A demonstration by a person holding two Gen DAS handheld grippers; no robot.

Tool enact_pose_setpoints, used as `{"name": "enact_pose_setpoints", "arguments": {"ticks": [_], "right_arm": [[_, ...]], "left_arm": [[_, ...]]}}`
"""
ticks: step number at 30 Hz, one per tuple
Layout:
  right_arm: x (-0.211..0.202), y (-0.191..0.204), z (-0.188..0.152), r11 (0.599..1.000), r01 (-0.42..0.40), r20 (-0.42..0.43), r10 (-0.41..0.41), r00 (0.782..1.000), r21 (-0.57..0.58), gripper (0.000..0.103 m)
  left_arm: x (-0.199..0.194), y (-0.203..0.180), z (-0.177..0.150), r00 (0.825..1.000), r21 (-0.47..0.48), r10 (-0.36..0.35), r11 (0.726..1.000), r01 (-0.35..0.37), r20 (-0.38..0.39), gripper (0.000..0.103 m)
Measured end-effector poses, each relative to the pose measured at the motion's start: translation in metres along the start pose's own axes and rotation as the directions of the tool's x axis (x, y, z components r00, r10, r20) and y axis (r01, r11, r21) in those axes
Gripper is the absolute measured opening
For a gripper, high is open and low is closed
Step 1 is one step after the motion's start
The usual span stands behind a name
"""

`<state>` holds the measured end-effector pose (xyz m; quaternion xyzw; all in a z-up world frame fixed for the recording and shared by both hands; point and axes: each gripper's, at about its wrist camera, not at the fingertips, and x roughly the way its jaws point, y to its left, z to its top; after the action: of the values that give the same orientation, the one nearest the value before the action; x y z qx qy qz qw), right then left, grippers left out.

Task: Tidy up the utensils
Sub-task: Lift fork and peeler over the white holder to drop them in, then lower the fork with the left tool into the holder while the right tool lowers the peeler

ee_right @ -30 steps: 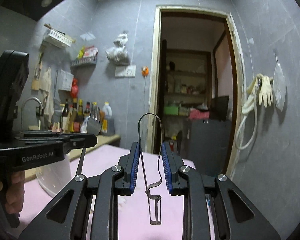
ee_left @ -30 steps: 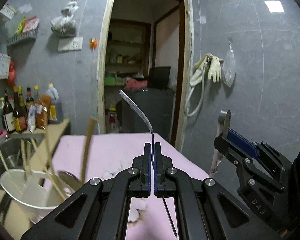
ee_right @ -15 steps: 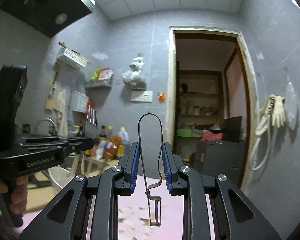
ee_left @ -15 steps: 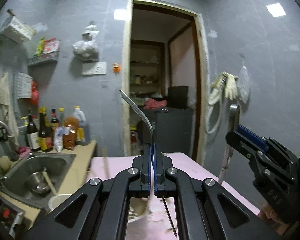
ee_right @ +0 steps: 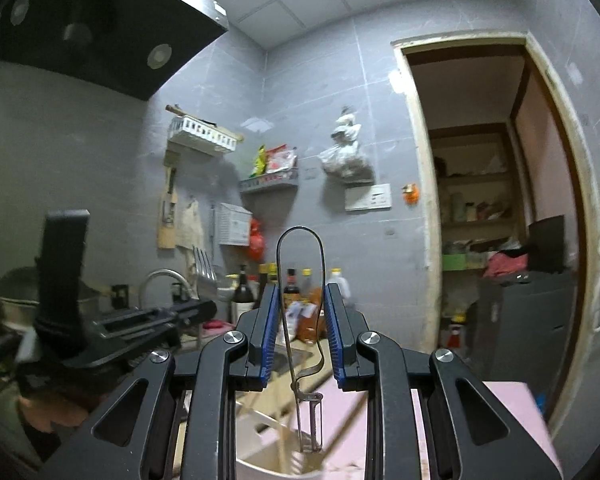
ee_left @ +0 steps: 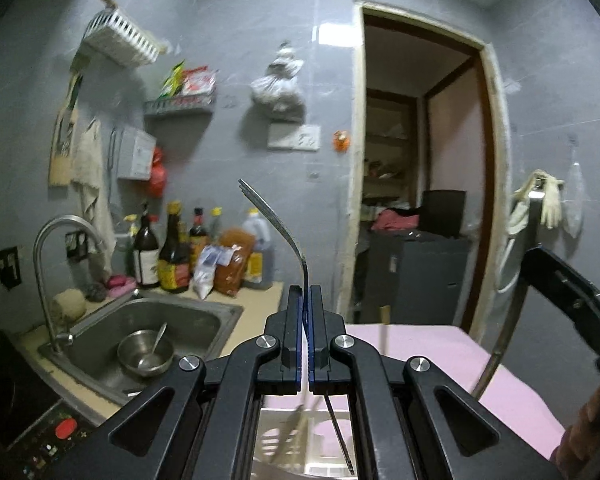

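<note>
The left gripper pinches a fork tight, tines above its fingers. The right gripper holds a peeler between its fingers. Below them waits a white holder with chopsticks already inside. Neither tool is in it yet.

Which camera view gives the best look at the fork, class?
The left wrist view: the fork rises from the shut left gripper, its neck and edge-on tines sharp against the wall. The right wrist view shows only its tines, small and blurred, above the left gripper.
</note>
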<state>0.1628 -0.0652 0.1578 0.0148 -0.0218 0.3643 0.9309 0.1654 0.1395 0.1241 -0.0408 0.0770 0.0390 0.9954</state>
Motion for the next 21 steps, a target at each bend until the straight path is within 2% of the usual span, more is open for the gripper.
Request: {"name": "enact_pose_setpoints", "arguments": {"ticks": [5,10,21], "right_arm": [[0.027,-0.003,-0.01,0.994,-0.054,-0.042,0.057,0.997,0.091,0.02],[0.039,-0.001,-0.02,0.994,-0.05,-0.08,0.058,0.995,0.095,0.02],[0.051,-0.003,-0.041,0.997,-0.016,-0.186,0.03,0.982,0.077,0.02]], "left_arm": [[0.018,0.015,-0.012,0.997,-0.004,0.07,0.998,-0.07,-0.038,0.0],[0.025,0.023,-0.019,0.993,-0.001,0.106,0.994,-0.106,-0.043,0.0],[0.045,0.022,-0.032,0.988,0.022,0.113,0.994,-0.112,-0.1,0.0]]}}
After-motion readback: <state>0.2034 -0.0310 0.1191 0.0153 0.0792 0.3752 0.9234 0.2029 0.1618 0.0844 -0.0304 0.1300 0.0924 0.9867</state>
